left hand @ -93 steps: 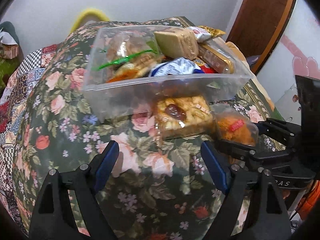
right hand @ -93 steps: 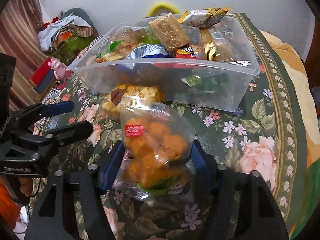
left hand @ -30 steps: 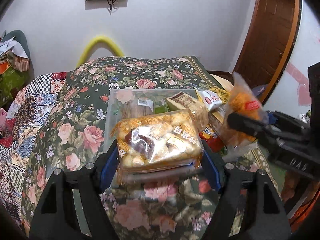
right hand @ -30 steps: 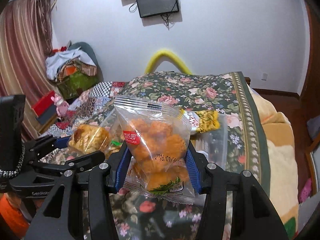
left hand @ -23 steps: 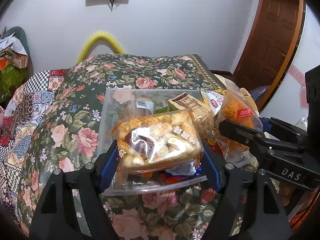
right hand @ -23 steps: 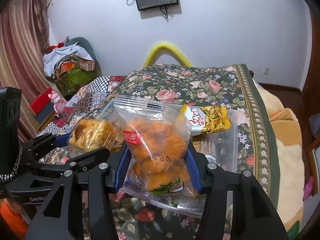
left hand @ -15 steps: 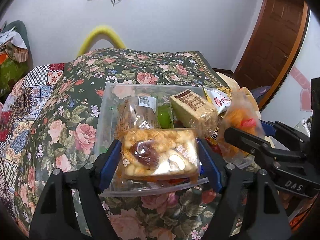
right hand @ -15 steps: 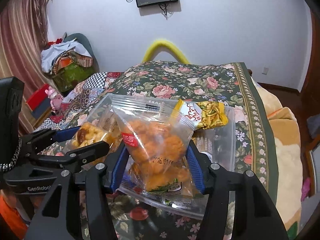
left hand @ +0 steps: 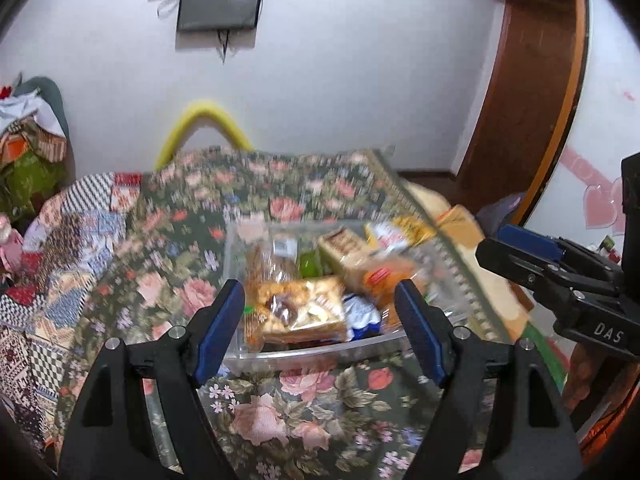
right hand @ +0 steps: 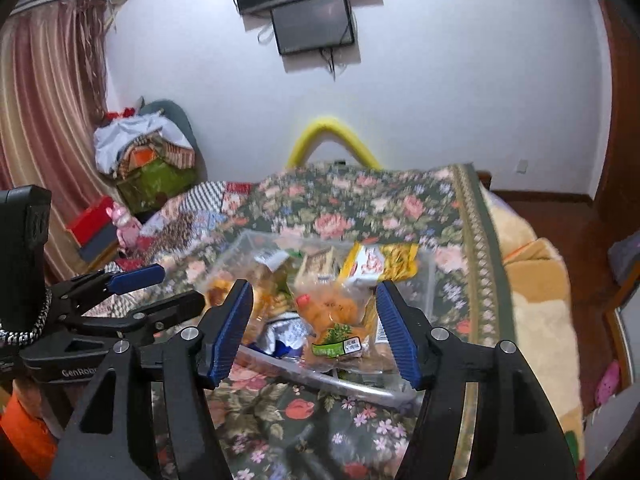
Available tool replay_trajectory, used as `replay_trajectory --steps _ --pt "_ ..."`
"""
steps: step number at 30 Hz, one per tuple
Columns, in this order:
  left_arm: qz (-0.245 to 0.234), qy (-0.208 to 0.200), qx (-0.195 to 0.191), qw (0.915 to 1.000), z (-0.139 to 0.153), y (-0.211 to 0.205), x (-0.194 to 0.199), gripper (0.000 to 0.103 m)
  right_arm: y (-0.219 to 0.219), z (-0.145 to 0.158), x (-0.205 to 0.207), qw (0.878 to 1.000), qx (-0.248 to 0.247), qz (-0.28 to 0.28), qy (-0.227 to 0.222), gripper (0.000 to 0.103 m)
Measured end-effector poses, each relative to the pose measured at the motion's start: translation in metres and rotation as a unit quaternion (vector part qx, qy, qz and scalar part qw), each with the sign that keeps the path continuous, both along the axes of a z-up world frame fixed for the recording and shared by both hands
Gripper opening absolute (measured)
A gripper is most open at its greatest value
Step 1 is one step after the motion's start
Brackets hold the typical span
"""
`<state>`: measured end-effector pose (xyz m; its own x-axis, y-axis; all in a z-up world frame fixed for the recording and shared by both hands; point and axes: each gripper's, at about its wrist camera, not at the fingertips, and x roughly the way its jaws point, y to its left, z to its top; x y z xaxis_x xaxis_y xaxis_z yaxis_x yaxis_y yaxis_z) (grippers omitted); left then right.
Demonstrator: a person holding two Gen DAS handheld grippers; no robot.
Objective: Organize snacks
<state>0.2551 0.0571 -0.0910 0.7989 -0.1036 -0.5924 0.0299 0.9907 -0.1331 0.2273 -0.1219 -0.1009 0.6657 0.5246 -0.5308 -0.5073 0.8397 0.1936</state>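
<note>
A bed (left hand: 280, 408) under a floral quilt fills the lower frame, blurred toward its far end. At centre sits the clear snack bin (left hand: 240, 256). Inside, the nut cake packet (left hand: 298, 314) lies front left and the orange puff bag (right hand: 334, 312) front right. Left gripper (left hand: 320, 328) and right gripper (right hand: 312, 328) both hang above the near rim, fingers wide and empty.

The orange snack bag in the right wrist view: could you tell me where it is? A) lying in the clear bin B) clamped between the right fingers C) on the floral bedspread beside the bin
A: the orange snack bag lies atop other packets in the clear bin, with the right gripper open around nothing.
</note>
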Motion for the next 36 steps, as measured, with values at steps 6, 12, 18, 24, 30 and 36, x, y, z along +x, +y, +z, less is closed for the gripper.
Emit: replay_trajectory --steps 6,12,18,24,30,36 --pt "0.006 -0.090 0.009 0.9959 0.062 -0.013 -0.064 0.087 -0.019 0.046 -0.046 0.998 0.010 -0.011 -0.054 0.066" --pt "0.016 -0.162 0.034 0.9860 0.103 -0.030 -0.124 0.102 -0.033 0.085 -0.101 0.993 0.027 -0.020 -0.116 0.077" --pt "0.016 -0.197 0.059 0.9785 0.121 -0.049 -0.165 0.103 -0.039 0.104 -0.145 0.986 0.031 -0.036 -0.162 0.099" --pt "0.022 -0.211 0.065 0.9751 0.121 -0.057 -0.189 0.103 -0.043 0.103 -0.166 0.982 0.036 -0.050 -0.176 0.103" --pt "0.024 -0.213 0.055 0.9752 0.120 -0.059 -0.201 0.103 -0.048 0.095 -0.177 0.983 0.042 -0.054 -0.169 0.103" --pt "0.026 -0.211 0.054 0.9758 0.118 -0.059 -0.207 0.103 -0.050 0.092 -0.181 0.984 0.036 -0.054 -0.166 0.103"
